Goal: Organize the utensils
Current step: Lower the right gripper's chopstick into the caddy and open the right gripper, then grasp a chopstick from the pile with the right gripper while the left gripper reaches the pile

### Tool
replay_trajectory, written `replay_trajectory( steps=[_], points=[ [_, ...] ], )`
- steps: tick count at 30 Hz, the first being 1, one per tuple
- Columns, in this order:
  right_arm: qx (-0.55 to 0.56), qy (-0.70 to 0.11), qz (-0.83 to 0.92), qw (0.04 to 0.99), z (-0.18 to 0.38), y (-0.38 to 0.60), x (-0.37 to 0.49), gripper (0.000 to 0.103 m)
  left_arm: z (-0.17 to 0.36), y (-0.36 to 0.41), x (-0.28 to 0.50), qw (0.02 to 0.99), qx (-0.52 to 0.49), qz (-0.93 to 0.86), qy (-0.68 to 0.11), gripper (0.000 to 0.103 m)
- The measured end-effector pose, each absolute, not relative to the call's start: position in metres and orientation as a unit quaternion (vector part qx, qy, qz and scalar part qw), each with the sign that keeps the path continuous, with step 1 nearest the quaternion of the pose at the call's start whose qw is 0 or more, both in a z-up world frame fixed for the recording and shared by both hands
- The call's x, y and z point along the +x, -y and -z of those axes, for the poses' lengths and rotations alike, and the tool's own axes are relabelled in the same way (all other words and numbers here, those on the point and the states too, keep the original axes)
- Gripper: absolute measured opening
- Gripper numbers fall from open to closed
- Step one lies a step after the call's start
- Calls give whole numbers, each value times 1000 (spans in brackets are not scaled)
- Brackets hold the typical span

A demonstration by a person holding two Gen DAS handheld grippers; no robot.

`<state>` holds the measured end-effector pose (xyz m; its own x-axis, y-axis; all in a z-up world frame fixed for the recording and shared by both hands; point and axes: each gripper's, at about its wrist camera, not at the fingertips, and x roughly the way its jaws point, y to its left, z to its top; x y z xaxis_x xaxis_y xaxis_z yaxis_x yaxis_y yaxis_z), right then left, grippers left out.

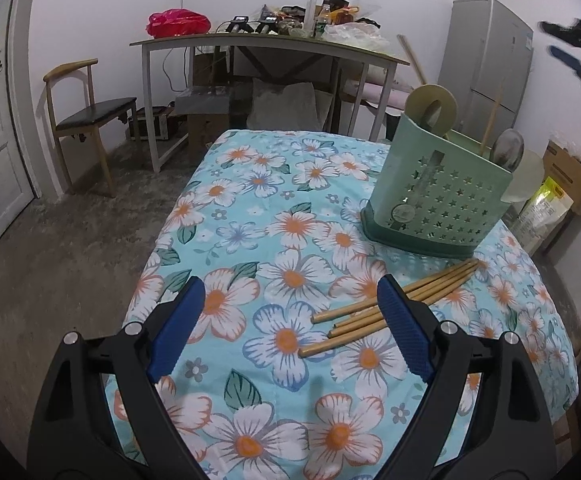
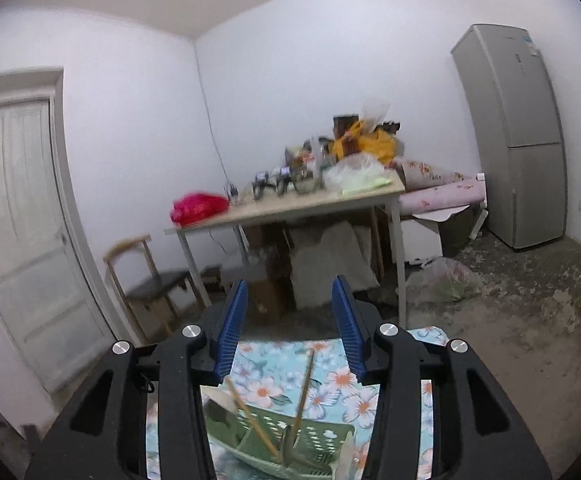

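The left hand-held gripper (image 1: 292,320), black with blue ribbed pads, is standing wide apart over the bench (image 1: 250,216), which is wearing a light-blue cloth printed with white and orange flowers. Nothing is sitting between its pads. A loose bundle of tan bamboo chopsticks (image 1: 350,320) is lying flat on the cloth, running from about 6 o'clock toward 2 o'clock of the left wrist view and passing behind the right-hand pad; contact with that pad cannot be told.

At 2 o'clock of that bundle, the pale-green plastic utensil holder with star-shaped cut-outs (image 1: 438,196) is standing upright on its darker green base, near the chopstick tips. It is carrying a metal spoon (image 1: 508,154), one upright chopstick and a round cream-coloured piece.

The right hand-held gripper (image 2: 290,328) is hanging above that utensil holder (image 2: 278,444), its pads standing moderately apart with nothing between them. Two chopsticks (image 2: 304,396) are leaning inside the holder at 6 o'clock of the right wrist view.

At 12 o'clock, a cluttered side table (image 2: 290,206) is standing against the wall.
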<state>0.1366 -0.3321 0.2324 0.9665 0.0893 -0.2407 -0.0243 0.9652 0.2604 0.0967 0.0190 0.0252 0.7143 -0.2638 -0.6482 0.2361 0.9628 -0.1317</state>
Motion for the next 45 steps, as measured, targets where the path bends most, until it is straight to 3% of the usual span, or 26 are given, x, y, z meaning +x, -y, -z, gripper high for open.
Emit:
replay_trajectory(
  steps=[4, 9, 15, 19, 26, 29, 34, 38, 45],
  points=[
    [169, -111, -54, 978, -231, 339, 95, 48, -22, -22, 103, 924, -26, 132, -358, 84],
    [200, -182, -83, 959, -186, 322, 75, 49, -19, -29, 115, 921, -42, 134, -364, 83],
    [309, -358, -129, 872, -68, 287, 95, 49, -15, -30, 137, 903, -71, 171, -387, 55],
    [400, -427, -132, 800, 1, 273, 112, 49, 3, -22, 163, 871, -94, 201, -439, 30],
    [472, -467, -113, 739, 52, 259, 141, 45, 45, -6, 189, 827, -102, 203, -513, 13],
    [504, -463, -101, 722, 70, 262, 144, 33, 50, -7, 185, 812, -120, 215, -529, 12],
    [519, -446, -94, 723, 73, 262, 141, 29, 54, -4, 160, 780, -137, 249, -558, 11],
    [517, -450, -83, 723, 78, 266, 130, 12, 57, -1, 137, 744, -157, 281, -586, 11],
    [485, -490, -83, 720, 70, 276, 99, 10, 65, 21, 80, 666, -166, 354, -635, 9]
  ],
)
